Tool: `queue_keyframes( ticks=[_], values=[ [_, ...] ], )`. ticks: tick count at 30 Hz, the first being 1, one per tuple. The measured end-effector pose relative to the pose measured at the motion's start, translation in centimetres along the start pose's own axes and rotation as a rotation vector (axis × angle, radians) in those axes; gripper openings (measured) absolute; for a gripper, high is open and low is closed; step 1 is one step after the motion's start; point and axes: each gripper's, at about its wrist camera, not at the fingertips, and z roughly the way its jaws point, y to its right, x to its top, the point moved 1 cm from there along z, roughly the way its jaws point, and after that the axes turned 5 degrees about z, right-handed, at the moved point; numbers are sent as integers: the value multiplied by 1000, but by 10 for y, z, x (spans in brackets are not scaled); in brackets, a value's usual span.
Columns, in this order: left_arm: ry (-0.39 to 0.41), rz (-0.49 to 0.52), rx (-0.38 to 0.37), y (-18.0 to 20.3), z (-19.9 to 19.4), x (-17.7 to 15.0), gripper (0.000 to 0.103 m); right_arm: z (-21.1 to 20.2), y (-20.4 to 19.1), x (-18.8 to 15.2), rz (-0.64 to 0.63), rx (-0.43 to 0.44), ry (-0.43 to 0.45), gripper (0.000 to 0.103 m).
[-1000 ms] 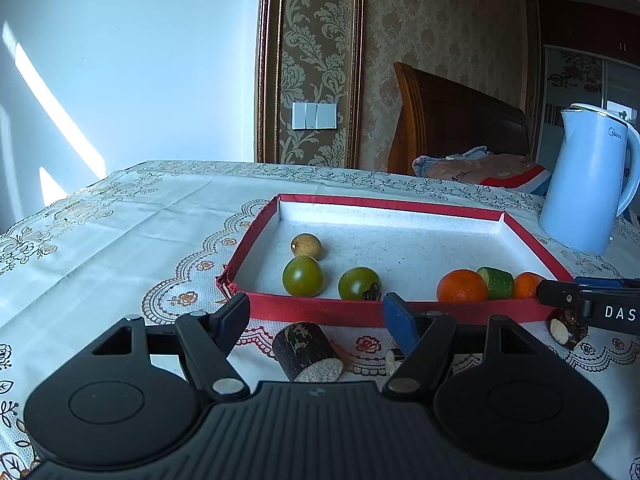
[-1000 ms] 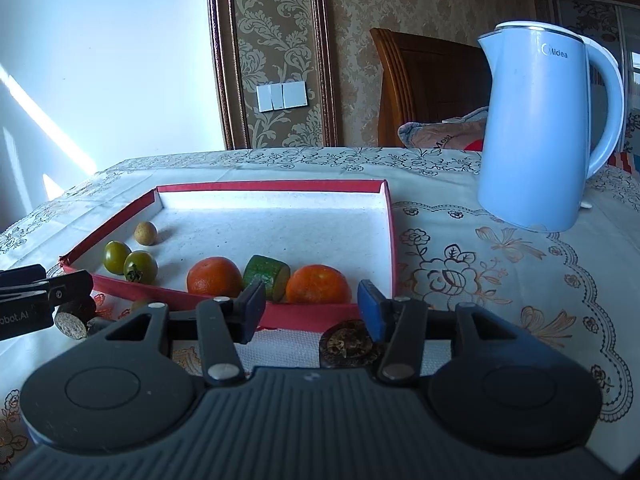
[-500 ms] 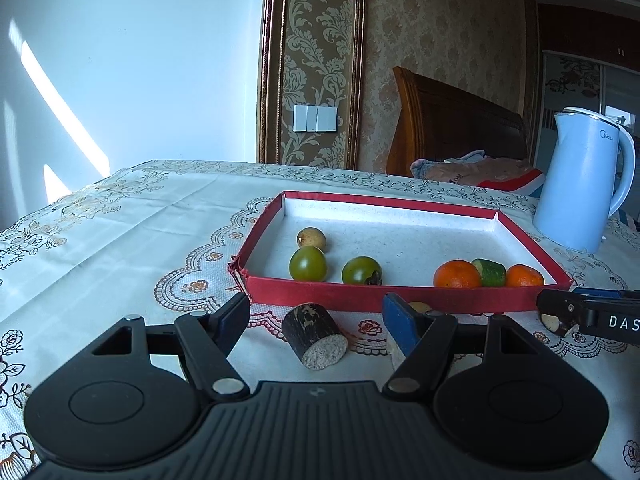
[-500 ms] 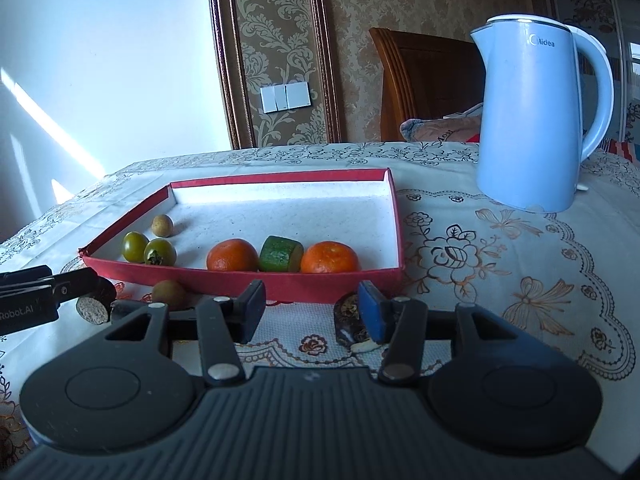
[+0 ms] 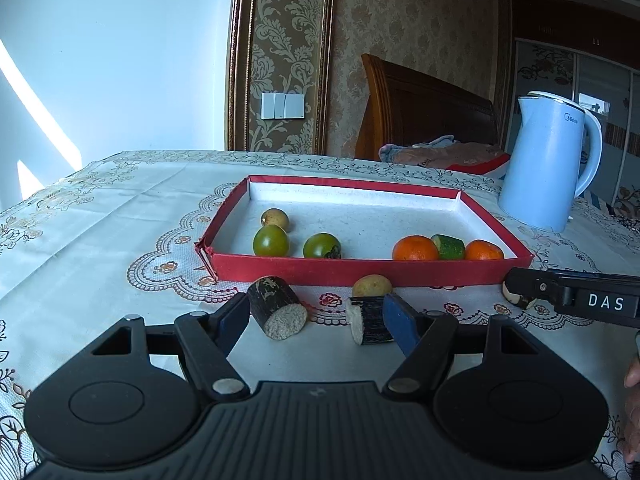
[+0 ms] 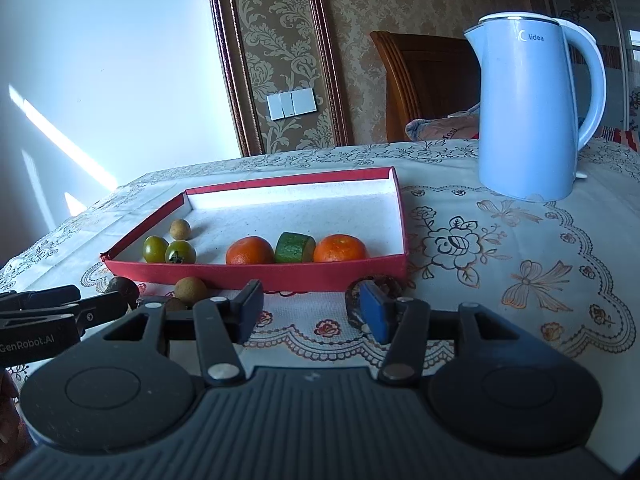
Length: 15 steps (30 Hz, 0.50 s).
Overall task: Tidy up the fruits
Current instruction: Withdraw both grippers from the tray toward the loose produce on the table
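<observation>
Both wrist views look low across the table, sharing the red tray (image 5: pixel 360 270).

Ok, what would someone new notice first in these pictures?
Probably the shallow red-walled cardboard tray mid-table, holding two bright round oranges near its front right. Behind it to the right stands a tall pale blue electric kettle, and dark cut cane pieces lie on the cloth in front.

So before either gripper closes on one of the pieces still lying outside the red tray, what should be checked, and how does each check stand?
1. Left gripper open: ok.
2. Bark-skinned piece between its fingers, pads not pressing: ok.
3. Second cut piece against the blue pad: not ok, could get nudged.
4. Right gripper open, jaws just been opening, nothing between them: ok.
5. Dark piece centred for the right gripper: not ok, it sits behind the right pad.
6. Free floor in red tray: ok.
</observation>
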Motion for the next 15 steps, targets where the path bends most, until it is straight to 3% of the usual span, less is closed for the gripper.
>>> queue_keyframes(
  ticks=[9, 15],
  values=[
    [2, 92, -27, 29, 7, 2, 73, -3, 1, 0, 11, 9, 6, 56],
    [-49, 114, -35, 39, 19, 4, 73, -5, 5, -2, 29, 16, 0, 56]
  ],
)
